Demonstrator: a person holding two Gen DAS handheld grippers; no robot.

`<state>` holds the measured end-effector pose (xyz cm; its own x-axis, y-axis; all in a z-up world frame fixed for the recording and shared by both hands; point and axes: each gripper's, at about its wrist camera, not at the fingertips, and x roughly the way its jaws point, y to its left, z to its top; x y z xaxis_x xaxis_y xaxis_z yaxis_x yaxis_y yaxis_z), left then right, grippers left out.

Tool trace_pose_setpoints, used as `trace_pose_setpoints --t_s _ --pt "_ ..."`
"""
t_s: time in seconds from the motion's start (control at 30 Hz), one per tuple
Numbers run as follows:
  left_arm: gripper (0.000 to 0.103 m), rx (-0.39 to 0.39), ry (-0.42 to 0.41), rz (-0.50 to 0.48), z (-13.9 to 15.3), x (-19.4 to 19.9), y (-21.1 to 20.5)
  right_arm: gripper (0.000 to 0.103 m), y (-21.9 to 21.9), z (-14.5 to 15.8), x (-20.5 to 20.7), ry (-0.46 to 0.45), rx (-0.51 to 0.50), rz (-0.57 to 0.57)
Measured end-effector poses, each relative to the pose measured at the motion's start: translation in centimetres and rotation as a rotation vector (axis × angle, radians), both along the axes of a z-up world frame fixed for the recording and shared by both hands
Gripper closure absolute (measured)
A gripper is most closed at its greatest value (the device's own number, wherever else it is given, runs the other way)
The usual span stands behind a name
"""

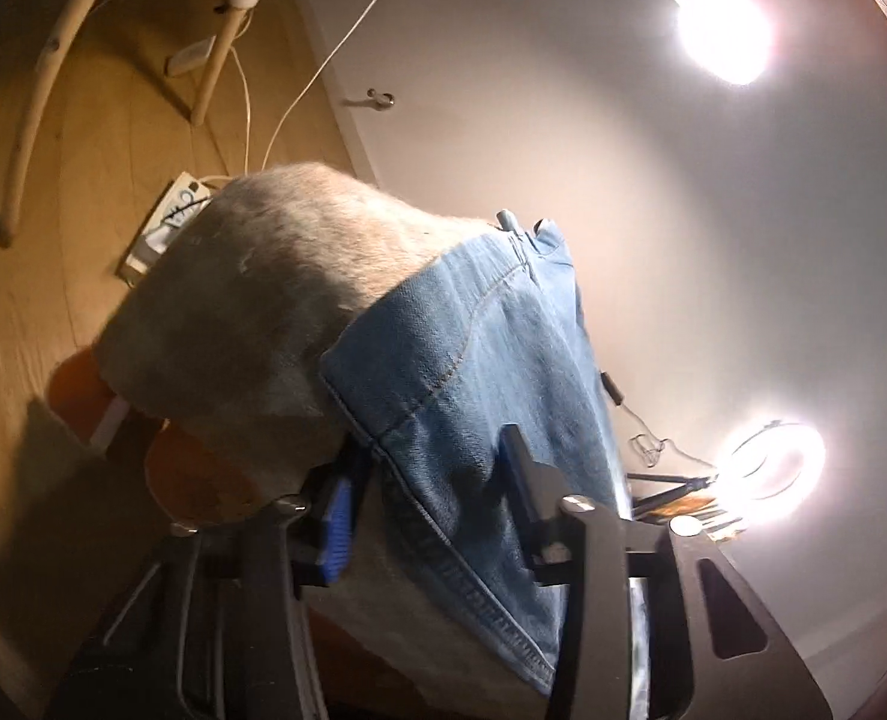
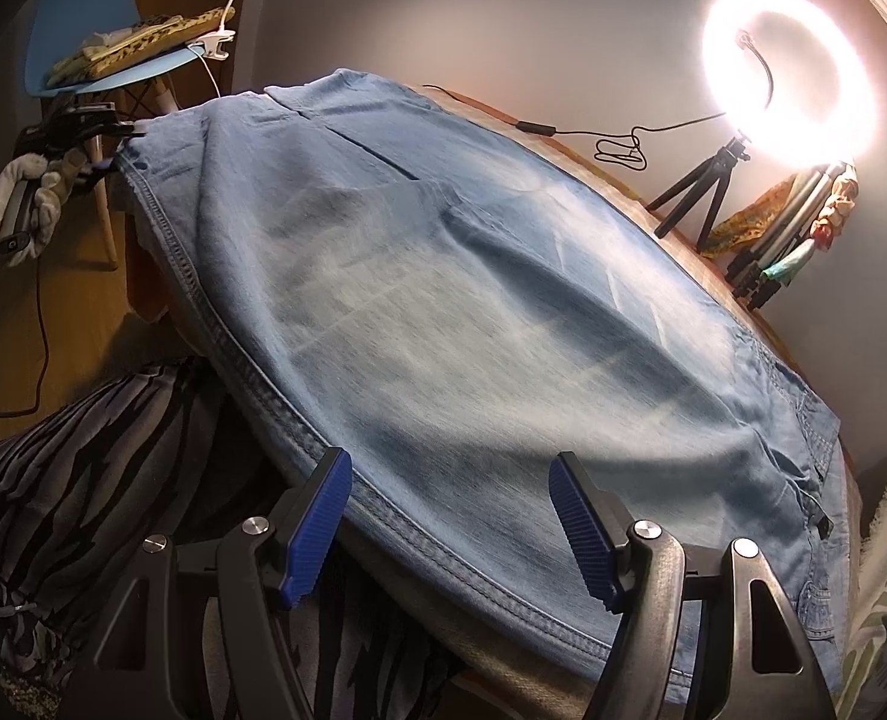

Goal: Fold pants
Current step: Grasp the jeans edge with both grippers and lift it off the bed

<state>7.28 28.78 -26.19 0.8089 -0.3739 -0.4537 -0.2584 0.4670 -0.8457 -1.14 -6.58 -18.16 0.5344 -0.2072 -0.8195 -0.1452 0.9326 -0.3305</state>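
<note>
Item 1, right claw [image 2: 449, 516]: nearest the lens, 2 blue ribbed pads spread wide, straddling the near stitched side seam of the pants [image 2: 473, 312]; nothing gripped, pads not pressing the cloth

Item 2, left claw [image 1: 425, 492]: part-closed astride a hem corner of the denim [image 1: 479, 360]; whether its pads pinch the fabric cannot be told, since 1 finger is buried in shadowed cloth. In the right wrist view the same claw [image 2: 104, 147] sits at the far left hem, held by a gloved hand [image 2: 26, 204]

Item 3, pants: light blue jeans, spread flat and lengthwise over the surface [image 2: 569, 147], which carries a grey felt cover [image 1: 251, 276]; hems at the far left, waistband and pockets at the near right edge

Item 4, surroundings: ring light [image 2: 788, 75] on a tripod, blue chair [image 2: 83, 30] with a clip lamp, striped garment [image 2: 83, 480] at the near edge

Step in hand, as judged: taking hold of the garment before any fold; no fold is visible yet

Next move calls for: both claws closing firmly on a single edge, then lifting together so the denim doubles over evenly without dragging off the felt
</note>
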Motion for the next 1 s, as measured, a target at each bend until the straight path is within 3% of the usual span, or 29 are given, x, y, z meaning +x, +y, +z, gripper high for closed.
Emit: trace_pose_setpoints --t_s 0.2,0.33,0.63,0.87,0.97,1.0 --pt "0.085 0.063 0.032 0.01 0.8 -1.5 -0.8 0.032 -0.1 0.0 -0.5 -0.002 -0.01 -0.002" --pt "0.096 0.183 0.014 -0.04 3.3 -1.9 -2.5 0.033 -1.0 -0.2 -0.7 0.002 0.013 -0.026" --pt "0.098 0.225 -0.072 -0.1 6.9 1.2 -2.8 0.033 -0.1 -1.0 -0.7 0.042 0.055 0.059" --pt "0.098 0.24 -0.104 -0.127 8.8 2.7 -3.4 0.036 0.4 -2.5 0.6 0.069 -0.009 0.081" --pt "0.099 0.233 -0.108 -0.125 9.4 2.9 -3.6 0.058 0.6 -2.4 0.7 0.061 -0.017 0.079" --pt "0.099 0.239 -0.111 -0.126 9.6 2.8 -3.8 0.071 0.7 -2.4 0.7 0.06 -0.028 0.078"
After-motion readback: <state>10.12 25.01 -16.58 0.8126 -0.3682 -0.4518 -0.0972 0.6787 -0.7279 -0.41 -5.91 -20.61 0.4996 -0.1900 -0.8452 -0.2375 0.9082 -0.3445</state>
